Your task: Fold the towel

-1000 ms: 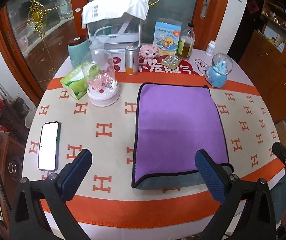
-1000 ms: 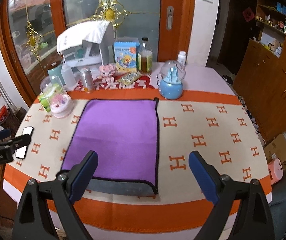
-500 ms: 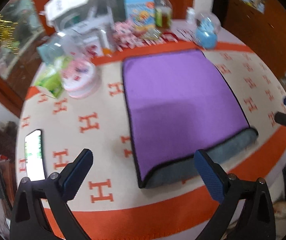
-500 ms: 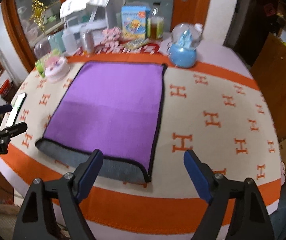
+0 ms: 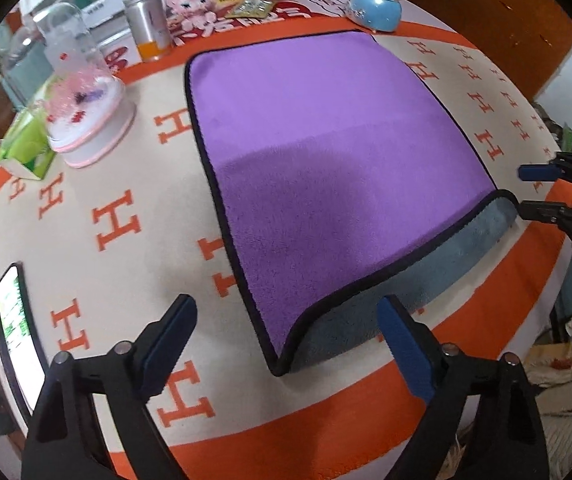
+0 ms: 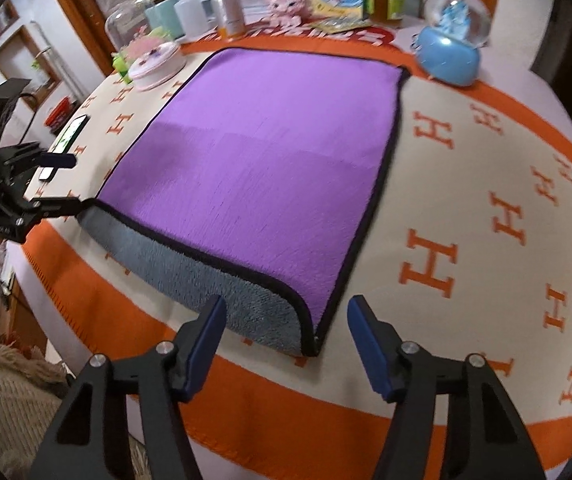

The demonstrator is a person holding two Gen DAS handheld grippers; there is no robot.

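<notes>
A purple towel (image 5: 325,152) with black trim lies folded on the table, its grey underside showing along the near edge (image 5: 405,292). It also shows in the right wrist view (image 6: 262,160). My left gripper (image 5: 286,336) is open just in front of the towel's near left corner. My right gripper (image 6: 286,328) is open just in front of the near right corner. Each gripper appears in the other's view, the right one (image 5: 533,192) and the left one (image 6: 66,180), open at the towel's corners.
A phone (image 5: 14,328) lies at the left table edge. A pink-based glass dome (image 5: 82,120), tissue box (image 5: 26,148), metal can (image 5: 146,24), plush toy (image 5: 194,4) and blue snow globe (image 5: 377,0) stand along the back. The orange-bordered tablecloth (image 5: 106,220) covers the table.
Both grippers have dropped and moved in toward the towel's near corners, left to the left corner and right to the right corner. The towel has not moved.
</notes>
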